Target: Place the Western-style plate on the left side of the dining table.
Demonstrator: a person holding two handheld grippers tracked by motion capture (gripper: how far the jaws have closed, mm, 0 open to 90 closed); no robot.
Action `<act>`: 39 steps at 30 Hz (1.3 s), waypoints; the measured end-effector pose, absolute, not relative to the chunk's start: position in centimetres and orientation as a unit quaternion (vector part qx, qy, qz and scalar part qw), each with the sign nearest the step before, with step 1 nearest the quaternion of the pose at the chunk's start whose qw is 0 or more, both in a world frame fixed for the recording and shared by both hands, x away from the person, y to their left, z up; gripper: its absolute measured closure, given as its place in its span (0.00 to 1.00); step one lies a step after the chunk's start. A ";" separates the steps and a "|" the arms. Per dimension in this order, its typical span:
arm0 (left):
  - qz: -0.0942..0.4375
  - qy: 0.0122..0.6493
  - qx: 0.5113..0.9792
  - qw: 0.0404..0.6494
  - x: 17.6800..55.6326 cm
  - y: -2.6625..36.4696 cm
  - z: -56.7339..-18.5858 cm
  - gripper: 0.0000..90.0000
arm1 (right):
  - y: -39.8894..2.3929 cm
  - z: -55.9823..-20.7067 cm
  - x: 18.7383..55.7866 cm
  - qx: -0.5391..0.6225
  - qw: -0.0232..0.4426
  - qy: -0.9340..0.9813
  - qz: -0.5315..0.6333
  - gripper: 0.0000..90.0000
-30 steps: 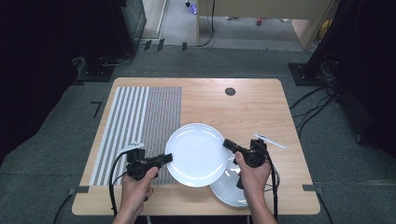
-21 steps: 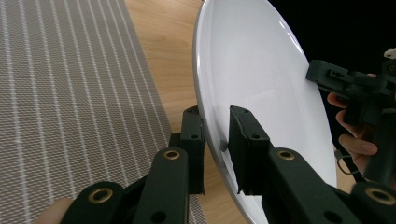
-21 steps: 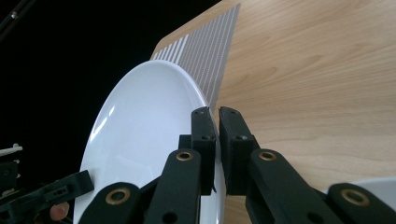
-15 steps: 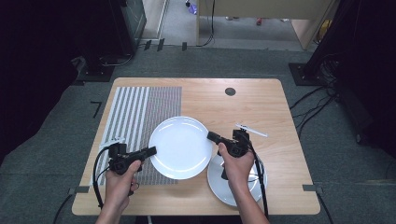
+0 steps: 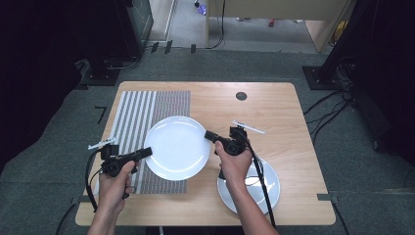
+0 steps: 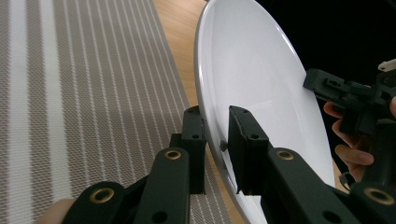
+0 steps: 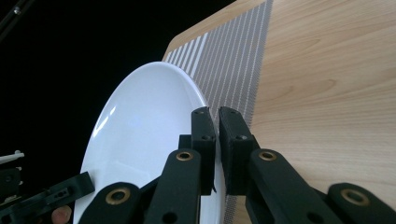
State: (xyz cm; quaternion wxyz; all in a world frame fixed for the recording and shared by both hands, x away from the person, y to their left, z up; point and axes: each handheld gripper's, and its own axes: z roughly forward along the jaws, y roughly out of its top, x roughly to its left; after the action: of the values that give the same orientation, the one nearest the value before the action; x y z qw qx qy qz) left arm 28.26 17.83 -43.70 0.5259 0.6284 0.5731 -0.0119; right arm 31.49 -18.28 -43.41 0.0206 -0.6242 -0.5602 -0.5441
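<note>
Plate [image 5: 177, 147] rim pinched on opposite sides by 2 closed tools.

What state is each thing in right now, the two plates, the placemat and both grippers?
Upper plate: gripped at opposite rim edges, held over the mat.
Lower plate: flat on the table, partly under the right hand.
Striped placemat: lying flat.
Left gripper: shut on the rim.
Right gripper: shut on the rim.
</note>
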 end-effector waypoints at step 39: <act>0.043 0.656 0.578 0.483 35.0 23.9 -49.0 0.88 | -9.1 -51.1 39.1 -0.670 0.043 -0.546 -0.500 0.93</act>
State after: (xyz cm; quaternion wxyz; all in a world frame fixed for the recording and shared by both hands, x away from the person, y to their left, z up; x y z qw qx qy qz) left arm 34.95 23.93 -49.05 0.4831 0.5781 0.6561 0.0432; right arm 39.09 -9.08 -51.14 0.0434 -0.6705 -0.5463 -0.5002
